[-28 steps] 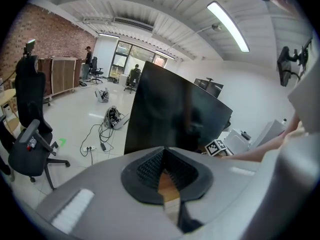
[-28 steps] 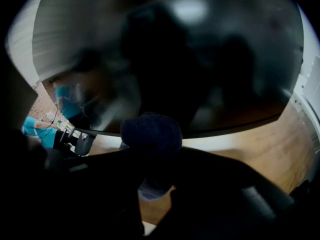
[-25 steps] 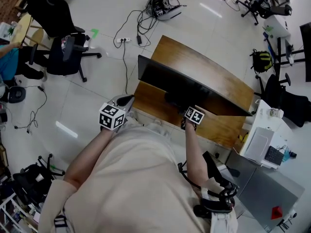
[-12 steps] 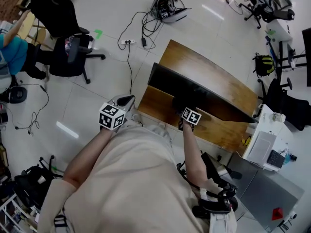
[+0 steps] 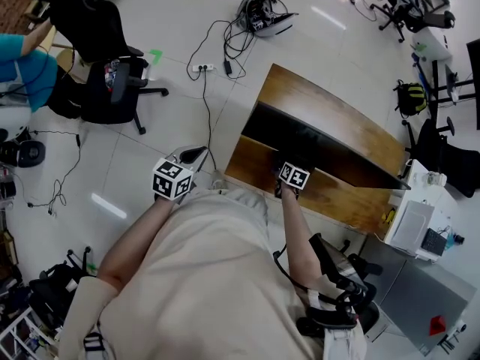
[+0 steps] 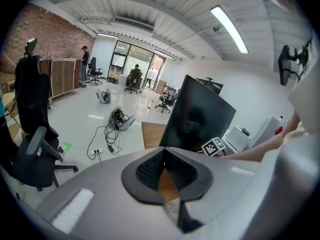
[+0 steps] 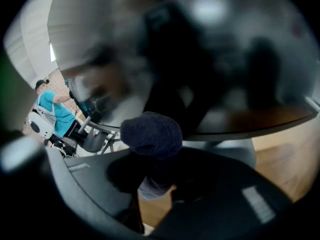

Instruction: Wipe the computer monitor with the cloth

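Holding cloth near monitor, right tool clamped on it, left tool closed, empty.

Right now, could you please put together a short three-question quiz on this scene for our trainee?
1. True or false: the left gripper holds the cloth.
2. What does the monitor stand on? A: the floor. B: the wooden desk. C: an office chair.
3. Fill in the missing word: the right gripper is clamped on a dark ____ held up close to the screen.

Key: 1 false, since the left gripper is shut on nothing and is held off to the side of the desk; 2 B; 3 cloth.
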Action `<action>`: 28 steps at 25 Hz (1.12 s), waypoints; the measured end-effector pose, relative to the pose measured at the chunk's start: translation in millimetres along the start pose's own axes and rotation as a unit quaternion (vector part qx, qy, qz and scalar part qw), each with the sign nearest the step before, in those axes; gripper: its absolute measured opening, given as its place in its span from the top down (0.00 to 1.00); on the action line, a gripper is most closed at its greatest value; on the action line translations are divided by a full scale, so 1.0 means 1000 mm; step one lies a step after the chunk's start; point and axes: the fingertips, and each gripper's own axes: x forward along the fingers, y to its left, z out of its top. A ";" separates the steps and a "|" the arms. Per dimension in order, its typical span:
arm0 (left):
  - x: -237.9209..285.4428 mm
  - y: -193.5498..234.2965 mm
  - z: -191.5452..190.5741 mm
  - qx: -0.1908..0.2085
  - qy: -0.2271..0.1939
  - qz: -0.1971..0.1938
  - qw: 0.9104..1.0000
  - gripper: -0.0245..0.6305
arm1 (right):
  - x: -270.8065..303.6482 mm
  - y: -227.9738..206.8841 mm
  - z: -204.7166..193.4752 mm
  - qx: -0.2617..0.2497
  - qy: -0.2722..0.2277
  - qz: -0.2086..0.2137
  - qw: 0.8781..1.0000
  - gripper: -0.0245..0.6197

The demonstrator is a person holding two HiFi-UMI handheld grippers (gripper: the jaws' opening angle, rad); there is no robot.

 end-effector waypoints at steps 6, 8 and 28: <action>-0.008 0.010 0.001 -0.002 -0.009 0.003 1.000 0.96 | 0.009 0.029 0.006 -0.022 0.004 0.014 1.000 0.78; -0.011 0.015 0.002 -0.005 -0.015 0.005 1.000 0.96 | 0.013 0.042 0.008 -0.034 0.007 0.022 0.999 0.78; -0.054 0.046 -0.014 -0.066 -0.059 0.058 0.994 0.96 | 0.061 0.170 0.023 -0.088 0.057 0.108 0.989 0.78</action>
